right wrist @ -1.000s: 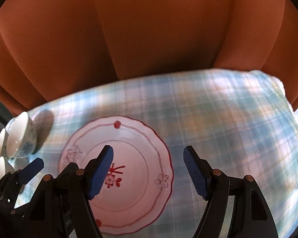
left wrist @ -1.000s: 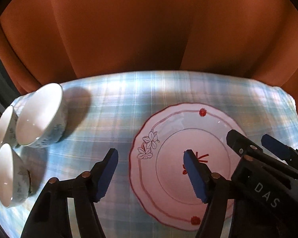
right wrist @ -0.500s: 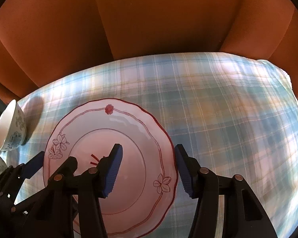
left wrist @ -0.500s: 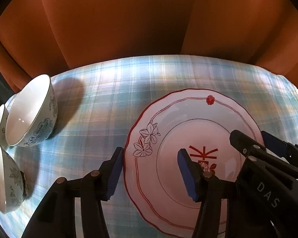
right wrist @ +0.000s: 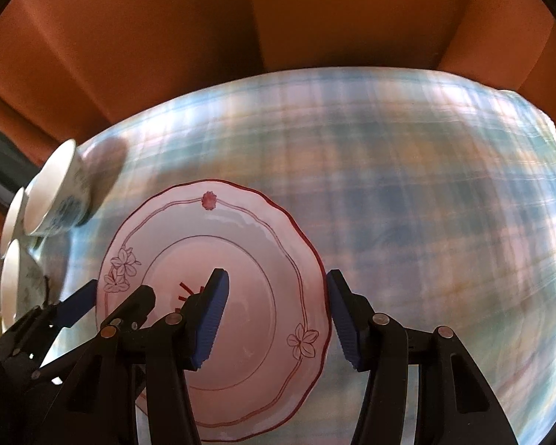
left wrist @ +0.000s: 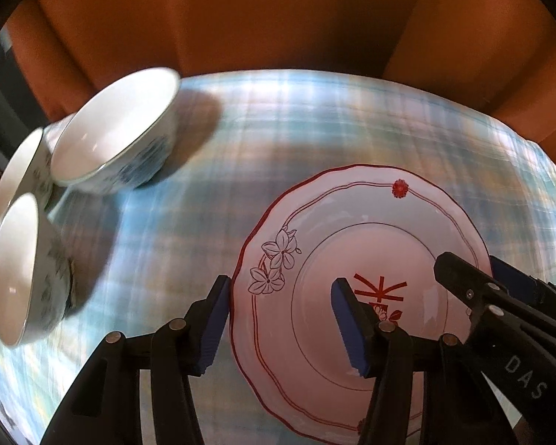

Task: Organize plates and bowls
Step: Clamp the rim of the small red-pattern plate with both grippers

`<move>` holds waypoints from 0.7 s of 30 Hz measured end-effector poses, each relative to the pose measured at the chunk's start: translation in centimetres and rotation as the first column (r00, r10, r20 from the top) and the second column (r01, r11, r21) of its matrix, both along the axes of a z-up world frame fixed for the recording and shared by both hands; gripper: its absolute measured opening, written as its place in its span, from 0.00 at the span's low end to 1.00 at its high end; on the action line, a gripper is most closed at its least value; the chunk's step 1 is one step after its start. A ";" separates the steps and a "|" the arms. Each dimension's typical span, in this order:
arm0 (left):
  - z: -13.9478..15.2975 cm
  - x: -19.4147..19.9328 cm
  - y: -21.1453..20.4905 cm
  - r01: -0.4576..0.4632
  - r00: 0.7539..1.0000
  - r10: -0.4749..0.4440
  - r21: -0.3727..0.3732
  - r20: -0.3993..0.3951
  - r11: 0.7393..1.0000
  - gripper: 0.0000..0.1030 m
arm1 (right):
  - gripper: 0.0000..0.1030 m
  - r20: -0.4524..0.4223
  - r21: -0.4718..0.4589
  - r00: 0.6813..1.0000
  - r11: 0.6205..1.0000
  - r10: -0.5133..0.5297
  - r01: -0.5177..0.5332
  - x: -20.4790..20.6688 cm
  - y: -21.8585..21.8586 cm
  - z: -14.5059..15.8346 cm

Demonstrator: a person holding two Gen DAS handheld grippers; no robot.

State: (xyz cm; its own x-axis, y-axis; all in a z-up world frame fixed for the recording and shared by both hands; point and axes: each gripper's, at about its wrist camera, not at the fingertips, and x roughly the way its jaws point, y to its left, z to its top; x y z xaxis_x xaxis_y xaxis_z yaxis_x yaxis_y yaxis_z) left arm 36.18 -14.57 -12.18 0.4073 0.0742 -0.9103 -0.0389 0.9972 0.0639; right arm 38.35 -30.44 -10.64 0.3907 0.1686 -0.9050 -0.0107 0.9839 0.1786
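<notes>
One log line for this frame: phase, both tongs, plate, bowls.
phase: pre-grasp | left tongs: open, straddle plate left rim | right tongs: open, straddle right rim | plate: on cloth | bowls: three, left

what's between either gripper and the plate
Nothing visible. The left gripper straddles the left rim of the plate, and the right gripper straddles its right rim. The bowls sit apart, off to the left.

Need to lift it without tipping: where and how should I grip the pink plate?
Take the plate by its raised scalloped rim at opposite sides. The left gripper straddles the rim beside the paired flowers, one pad outside, one over the well; the right gripper does likewise at the single flower. It lies flat on the checked cloth, so come from above.
</notes>
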 end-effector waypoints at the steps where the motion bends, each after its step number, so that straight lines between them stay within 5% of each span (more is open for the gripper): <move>1: 0.0 -0.1 0.3 -0.003 1.000 0.003 -0.006 -0.003 1.000 0.55 | 0.56 -0.002 0.003 1.000 1.000 0.008 -0.008 -0.2 0.3 0.1; 8: 0.2 -0.2 1.1 -0.062 0.998 0.061 -0.036 -0.004 0.997 0.48 | 0.43 0.004 -0.012 1.000 1.000 0.018 -0.018 -0.5 0.7 -0.5; 21: -0.7 -0.5 0.3 -0.059 0.996 0.059 0.002 -0.067 0.998 0.49 | 0.43 0.000 -0.114 0.999 0.993 0.042 -0.042 0.1 1.7 -2.1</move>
